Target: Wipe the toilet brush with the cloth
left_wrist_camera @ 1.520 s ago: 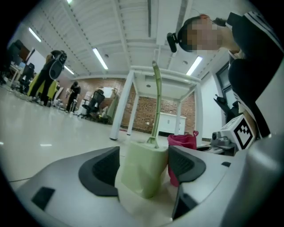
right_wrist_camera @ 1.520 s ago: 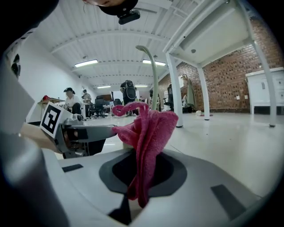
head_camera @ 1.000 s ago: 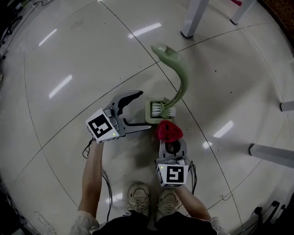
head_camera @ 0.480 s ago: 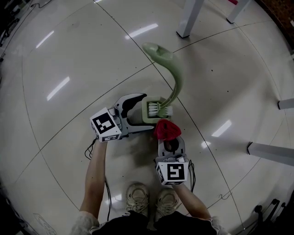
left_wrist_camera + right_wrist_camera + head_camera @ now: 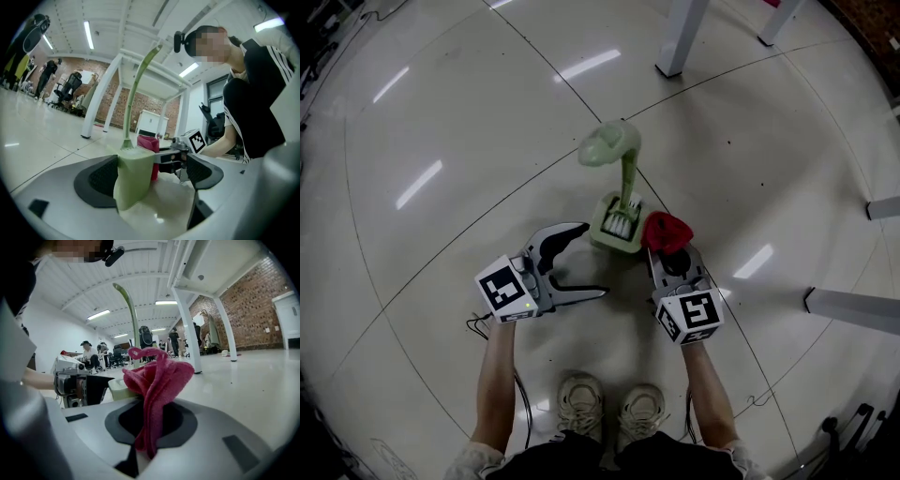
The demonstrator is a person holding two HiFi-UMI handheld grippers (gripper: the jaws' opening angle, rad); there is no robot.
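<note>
1. Left gripper: held low over the tiled floor. Its two jaws stand wide apart and clamp nothing. Its marker cube faces up.
2. In the left gripper view, the pale green brush holder shows in the gap between the jaws, close to the left pad. Contact between holder and pad cannot be confirmed. In the head view the holder stands just ahead of the jaw tips.
3. Right gripper: the jaws are closed on the red cloth. The cloth is bunched and stands up above the jaw tips. The right gripper view shows it pinched at the centre of the pads, with one fold hanging below the clamp line.
4. Toilet brush: it stands upright in the holder on the floor, bristles down inside the holder. The curved green handle rises to a broad end at the top.
5. Relative positions: the cloth is just beside the holder, on its right side. Whether they touch cannot be determined. The left gripper is on the holder's other side.
6. Surroundings: white table legs stand well apart from the brush, at the top of the head view. The person's shoes are near the bottom edge.
</note>
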